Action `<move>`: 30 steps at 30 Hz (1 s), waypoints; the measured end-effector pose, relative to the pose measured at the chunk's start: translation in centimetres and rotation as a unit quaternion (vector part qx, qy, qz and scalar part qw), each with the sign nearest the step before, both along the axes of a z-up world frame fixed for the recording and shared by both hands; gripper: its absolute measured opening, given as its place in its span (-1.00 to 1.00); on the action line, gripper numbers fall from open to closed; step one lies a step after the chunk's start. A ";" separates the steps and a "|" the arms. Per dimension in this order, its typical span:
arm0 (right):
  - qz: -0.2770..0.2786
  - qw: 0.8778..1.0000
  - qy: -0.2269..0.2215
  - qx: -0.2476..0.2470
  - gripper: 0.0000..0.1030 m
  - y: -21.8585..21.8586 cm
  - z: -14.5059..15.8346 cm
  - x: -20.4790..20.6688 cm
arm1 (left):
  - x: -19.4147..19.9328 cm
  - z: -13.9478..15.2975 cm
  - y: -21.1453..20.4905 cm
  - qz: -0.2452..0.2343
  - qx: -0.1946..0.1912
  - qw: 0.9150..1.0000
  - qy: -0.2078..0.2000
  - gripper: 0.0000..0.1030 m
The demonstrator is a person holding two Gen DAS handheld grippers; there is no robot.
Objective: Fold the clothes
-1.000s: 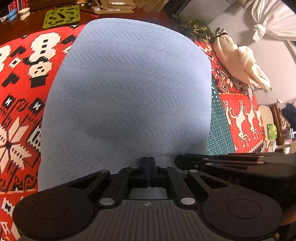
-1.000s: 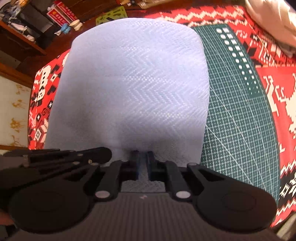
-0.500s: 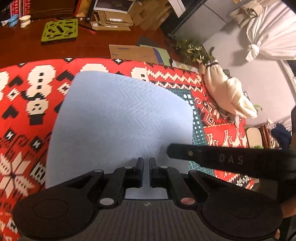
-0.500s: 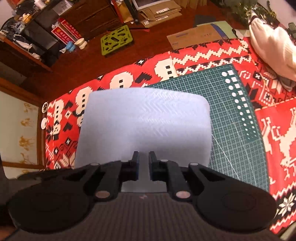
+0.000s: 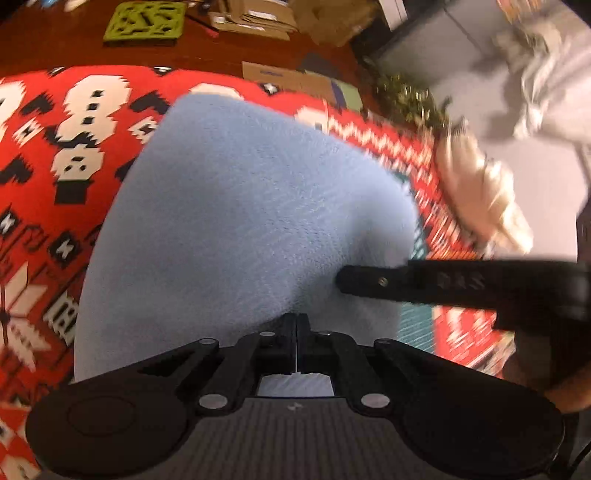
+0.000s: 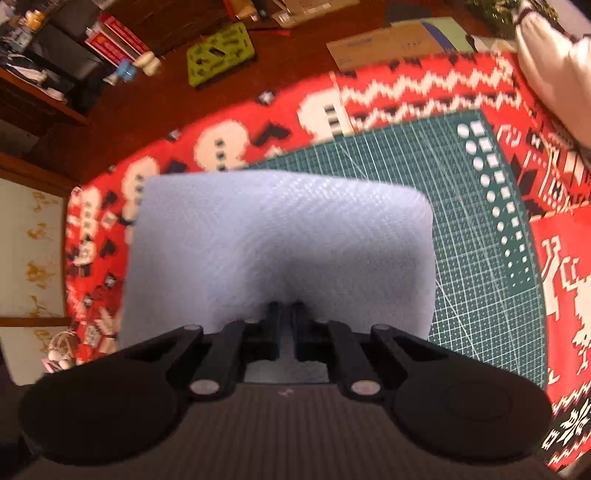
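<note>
While hanging ahead, blue cloth (image 5: 240, 229) edge clamped between both grippers' fingers (image 6: 273, 317).

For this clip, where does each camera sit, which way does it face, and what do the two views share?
Left wrist: sits on the left gripper, faces steeply down along its shut fingers at the blue cloth they pinch; the right gripper juts in from the right, with part of a hand.
Right wrist: sits on the right gripper, faces steeply down at the cloth it pinches, over the green cutting mat.
Shared: cloth, red patterned blanket, mat, lime-green tray.
</note>
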State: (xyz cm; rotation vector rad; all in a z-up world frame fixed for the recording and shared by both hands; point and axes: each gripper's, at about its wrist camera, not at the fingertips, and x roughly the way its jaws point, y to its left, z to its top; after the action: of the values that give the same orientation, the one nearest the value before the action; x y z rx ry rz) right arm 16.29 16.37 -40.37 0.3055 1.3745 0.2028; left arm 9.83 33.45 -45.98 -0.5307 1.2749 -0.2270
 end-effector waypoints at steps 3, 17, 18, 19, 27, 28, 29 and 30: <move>0.010 0.999 -0.015 0.028 -0.78 0.4 2.0 0.0 | -0.2 1.3 1.2 0.027 -0.002 1.000 -0.015 -0.94; 0.064 0.998 -0.017 -0.013 -1.00 5.1 -2.8 3.5 | -1.1 -2.6 2.5 0.021 0.058 0.998 -0.006 -0.94; 0.061 0.998 -0.018 -0.010 -1.00 4.9 -2.7 3.4 | -1.2 -2.4 2.7 0.025 0.050 0.998 -0.005 -0.94; 0.055 0.998 -0.019 -0.003 -1.00 4.6 -2.4 3.3 | -1.3 -2.1 2.9 0.029 0.043 0.999 -0.005 -0.94; 0.007 1.000 -0.023 0.017 -0.77 -1.1 1.0 0.1 | -2.7 0.7 4.7 0.050 0.015 0.998 -0.022 -0.89; 0.004 1.000 -0.016 0.016 -0.77 -1.6 1.1 -0.6 | -2.8 1.0 4.9 0.051 0.013 0.998 -0.023 -0.89; 0.002 1.000 -0.009 0.014 -0.77 -2.1 1.2 -1.4 | -2.9 1.2 5.2 0.053 0.011 0.998 -0.025 -0.89; 0.001 1.000 -0.002 0.013 -0.77 -2.4 1.3 -2.2 | -3.1 1.4 5.4 0.054 0.004 0.998 -0.024 -0.89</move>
State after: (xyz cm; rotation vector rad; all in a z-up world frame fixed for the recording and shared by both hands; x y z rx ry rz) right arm 14.12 13.96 -39.11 0.3258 1.3688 0.2230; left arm 6.77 38.83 -44.62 -0.5830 1.1972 -0.1437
